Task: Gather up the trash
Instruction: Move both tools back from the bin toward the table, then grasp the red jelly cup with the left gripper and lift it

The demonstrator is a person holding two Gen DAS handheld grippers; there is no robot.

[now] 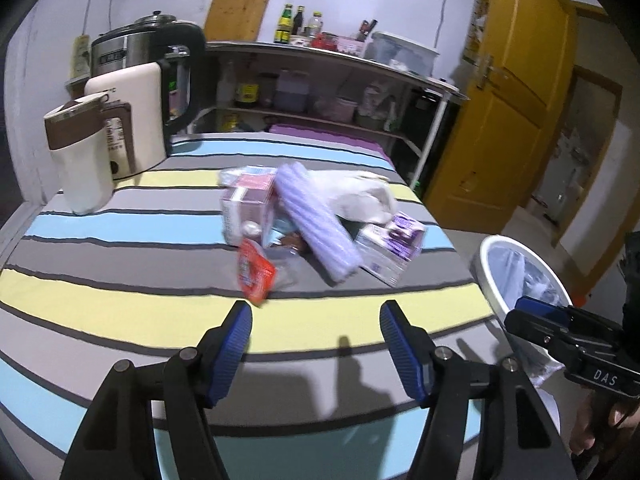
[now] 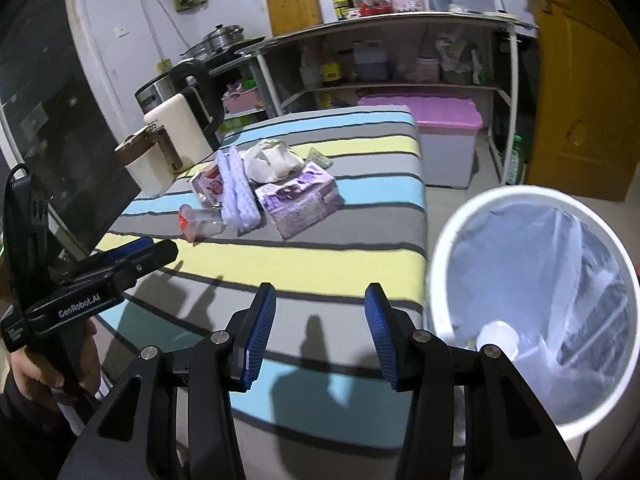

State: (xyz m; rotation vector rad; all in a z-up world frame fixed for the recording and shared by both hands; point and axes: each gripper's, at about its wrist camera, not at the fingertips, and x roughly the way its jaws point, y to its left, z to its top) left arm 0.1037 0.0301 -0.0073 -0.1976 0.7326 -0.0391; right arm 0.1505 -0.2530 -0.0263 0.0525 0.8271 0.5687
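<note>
A heap of trash lies mid-table on the striped cloth (image 1: pixel 120 320): a pink carton (image 1: pixel 246 208), a lilac ribbed roll (image 1: pixel 316 220), a white crumpled bag (image 1: pixel 360 196), a purple box (image 1: pixel 394 246) and a red-labelled clear bottle (image 1: pixel 258 272). The same heap shows in the right wrist view, with the purple box (image 2: pixel 298 198) nearest. My left gripper (image 1: pixel 316 316) is open and empty, just short of the bottle. My right gripper (image 2: pixel 320 300) is open and empty over the table's near edge, beside the white lined bin (image 2: pixel 532 300), which holds a white object.
Two cream kettles (image 1: pixel 86 160) and a steel cooker (image 1: pixel 132 46) stand at the table's far left. A metal shelf rack (image 1: pixel 340 92) with bottles and tubs is behind. A pink-lidded tub (image 2: pixel 444 140) sits on the floor. A yellow door (image 1: pixel 512 92) is right.
</note>
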